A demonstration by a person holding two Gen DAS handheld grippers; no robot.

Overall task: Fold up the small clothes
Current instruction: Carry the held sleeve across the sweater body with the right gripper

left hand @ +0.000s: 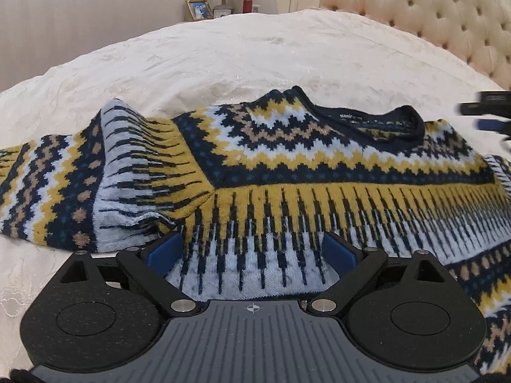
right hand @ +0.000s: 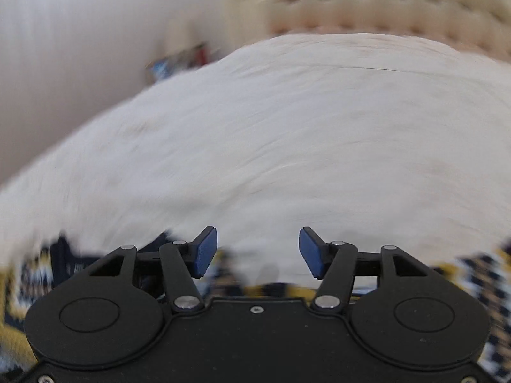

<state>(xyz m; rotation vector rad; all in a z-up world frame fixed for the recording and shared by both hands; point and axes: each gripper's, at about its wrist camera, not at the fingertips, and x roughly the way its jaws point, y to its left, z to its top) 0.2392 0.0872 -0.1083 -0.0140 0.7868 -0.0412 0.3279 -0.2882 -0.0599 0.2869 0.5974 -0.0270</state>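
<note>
— Now, where is the sweater (left hand: 287, 166) lying?
— Spreading across the bed (left hand: 223, 63), under the wide-apart left gripper (left hand: 252, 249).
— Right gripper (right hand: 258, 252)?
— Standing apart, gripping nothing.

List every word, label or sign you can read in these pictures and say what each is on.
"senir": only a partly legible start of the woven neck label inside the collar of the patterned sweater; the rest is too small to read.
Crosshair mark, a symbol without words, on the left gripper.
Right wrist view: blurred, no text readable.
</note>
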